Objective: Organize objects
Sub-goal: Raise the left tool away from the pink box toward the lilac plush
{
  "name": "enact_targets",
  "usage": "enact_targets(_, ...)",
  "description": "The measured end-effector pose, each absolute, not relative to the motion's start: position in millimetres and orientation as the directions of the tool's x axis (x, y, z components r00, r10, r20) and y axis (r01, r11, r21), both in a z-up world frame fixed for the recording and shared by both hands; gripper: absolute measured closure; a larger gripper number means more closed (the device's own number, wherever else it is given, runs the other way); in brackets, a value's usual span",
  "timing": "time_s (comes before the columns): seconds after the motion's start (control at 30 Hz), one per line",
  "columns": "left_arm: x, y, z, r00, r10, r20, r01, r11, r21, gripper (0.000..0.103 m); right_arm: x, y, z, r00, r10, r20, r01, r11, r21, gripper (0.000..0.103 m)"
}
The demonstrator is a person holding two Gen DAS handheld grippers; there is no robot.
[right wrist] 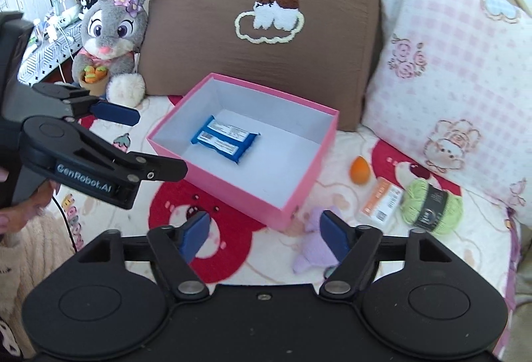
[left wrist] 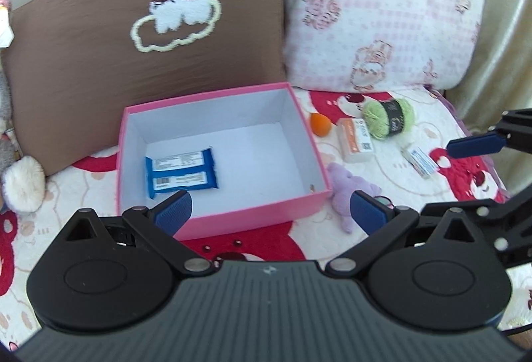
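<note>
A pink box (left wrist: 256, 217) (right wrist: 247, 195) sits open on the bed with a blue snack packet (left wrist: 181, 172) (right wrist: 224, 142) inside. To its right lie a purple plush toy (left wrist: 352, 189) (right wrist: 312, 249), an orange sponge (left wrist: 321, 124) (right wrist: 359, 167), an orange-white packet (left wrist: 354, 139) (right wrist: 380, 200), a green yarn ball (left wrist: 389, 117) (right wrist: 430, 207) and a small white-blue box (left wrist: 422, 161). My left gripper (left wrist: 271, 212) is open and empty over the box's near edge. My right gripper (right wrist: 264, 235) is open and empty just before the box, its right finger over the plush toy.
A brown pillow (left wrist: 133, 62) (right wrist: 266, 29) and a pink checked pillow (left wrist: 382, 13) (right wrist: 449, 79) stand behind the box. A grey bunny plush (right wrist: 113, 29) sits at the left. The bed has a red bear-print cover (right wrist: 332, 169).
</note>
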State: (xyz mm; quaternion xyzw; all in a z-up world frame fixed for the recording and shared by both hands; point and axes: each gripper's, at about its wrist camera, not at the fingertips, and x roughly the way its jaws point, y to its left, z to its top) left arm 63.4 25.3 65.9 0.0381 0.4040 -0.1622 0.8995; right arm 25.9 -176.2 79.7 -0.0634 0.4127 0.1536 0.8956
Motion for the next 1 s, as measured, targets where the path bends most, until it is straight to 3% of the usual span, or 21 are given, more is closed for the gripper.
enact_targets(0.13,64,16,61,0.595,-0.283,-0.752,0.338,0.937,-0.085,0.000,6,-184,80,0.646,0.187,-0.740,-0.327,0.944,-0.047,0.014)
enact_targets(0.27,69,13,55,0.549,-0.326,-0.769,0.294,0.937,-0.188,0.000,-5,-191,75,0.648,0.179,-0.741,-0.323,0.945,-0.054,0.012)
enact_targets(0.5,61,-7,50,0.504,-0.411,-0.760,0.350,0.901,-0.255,0.000,-19,-196,61,0.659,0.188,-0.728,-0.337,0.939,-0.062,0.012)
enact_targets(0.73,68,-33,10,0.495,-0.334,-0.802,0.371,0.916,-0.153,0.001,-32,-204,27,0.714,0.167,-0.680,-0.291,0.954,-0.071,0.012)
enact_targets(1.0,81,-43,-26,0.456,-0.338,-0.823,0.375,0.912,-0.166,0.002,-33,-205,1,0.736,0.123,-0.665,-0.287,0.947,-0.143,0.012)
